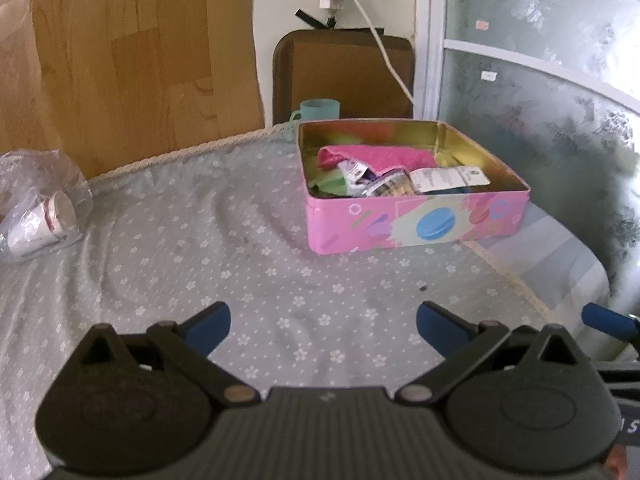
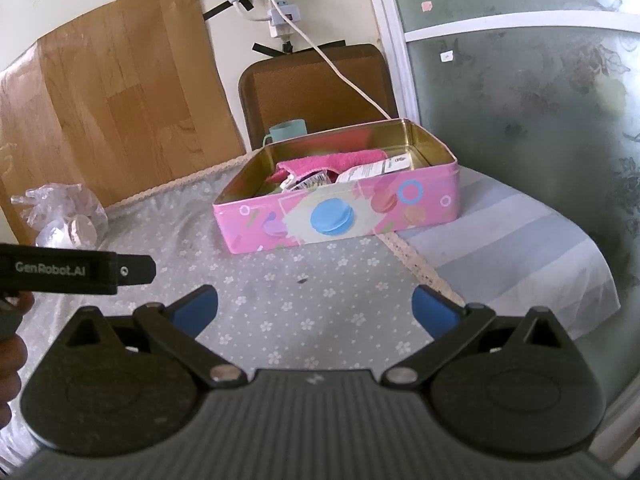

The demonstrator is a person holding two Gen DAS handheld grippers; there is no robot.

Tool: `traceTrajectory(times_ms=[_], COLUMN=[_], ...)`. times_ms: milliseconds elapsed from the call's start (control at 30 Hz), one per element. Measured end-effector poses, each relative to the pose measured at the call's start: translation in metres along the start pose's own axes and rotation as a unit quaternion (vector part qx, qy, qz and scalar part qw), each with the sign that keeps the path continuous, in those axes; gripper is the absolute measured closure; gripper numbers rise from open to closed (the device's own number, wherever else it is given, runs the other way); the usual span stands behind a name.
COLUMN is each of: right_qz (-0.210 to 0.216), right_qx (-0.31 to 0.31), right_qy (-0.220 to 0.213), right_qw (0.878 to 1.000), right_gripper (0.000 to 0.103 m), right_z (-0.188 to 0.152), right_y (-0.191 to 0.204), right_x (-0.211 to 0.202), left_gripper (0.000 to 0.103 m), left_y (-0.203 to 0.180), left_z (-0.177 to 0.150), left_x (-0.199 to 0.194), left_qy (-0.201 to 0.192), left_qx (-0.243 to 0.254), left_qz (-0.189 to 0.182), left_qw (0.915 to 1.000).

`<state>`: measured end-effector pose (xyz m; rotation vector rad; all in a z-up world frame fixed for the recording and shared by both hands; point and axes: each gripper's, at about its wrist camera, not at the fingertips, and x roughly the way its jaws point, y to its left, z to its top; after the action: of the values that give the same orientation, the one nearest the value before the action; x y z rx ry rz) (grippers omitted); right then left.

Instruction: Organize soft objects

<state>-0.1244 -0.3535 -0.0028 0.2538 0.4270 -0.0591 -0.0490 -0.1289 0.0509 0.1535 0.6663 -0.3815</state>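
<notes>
Tablecloth (image 1: 200, 240) lies bare between both spread, empty tongs (image 1: 323, 326) (image 2: 315, 306) and pink tin (image 1: 416, 224), bagged cups (image 1: 38, 220) aside.

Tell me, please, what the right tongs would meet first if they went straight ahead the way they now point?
Most likely the pink tin, at its near decorated wall. The right tongs stand open and empty over bare flowered tablecloth, with nothing lying between them and the tin. Depth is hard to judge; a downward tilt would meet the cloth first.

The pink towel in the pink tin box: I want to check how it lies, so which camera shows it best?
The left wrist view: the pink towel shows across the pink tin box. In the right wrist view the near wall hides much of it.
</notes>
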Motion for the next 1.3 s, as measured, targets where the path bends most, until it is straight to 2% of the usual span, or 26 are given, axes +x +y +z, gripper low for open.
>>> traceTrajectory(times_ms=[333, 667, 833, 1300], right_qz=[-0.006, -0.010, -0.002, 0.000], right_qx=[0.001, 0.008, 0.014, -0.002], right_qy=[0.006, 0.008, 0.009, 0.016], right_qw=[1.000, 1.000, 1.000, 1.000], right_gripper=[0.000, 0.000, 0.000, 0.000], right_z=[0.001, -0.007, -0.007, -0.010], right_y=[0.001, -0.006, -0.008, 0.009], right_x=[0.004, 0.004, 0.004, 0.006], left_gripper=[0.000, 0.000, 0.000, 0.000], left_y=[0.003, -0.013, -0.018, -0.001], left_z=[0.002, 0.006, 0.004, 0.001], left_x=[0.016, 0.014, 0.015, 0.015], left_qy=[0.011, -0.005, -0.002, -0.003], left_qx=[0.003, 0.019, 0.018, 0.010], left_qz=[0.026, 0.001, 0.003, 0.008], left_qw=[0.9996, 0.9998, 0.9998, 0.9999])
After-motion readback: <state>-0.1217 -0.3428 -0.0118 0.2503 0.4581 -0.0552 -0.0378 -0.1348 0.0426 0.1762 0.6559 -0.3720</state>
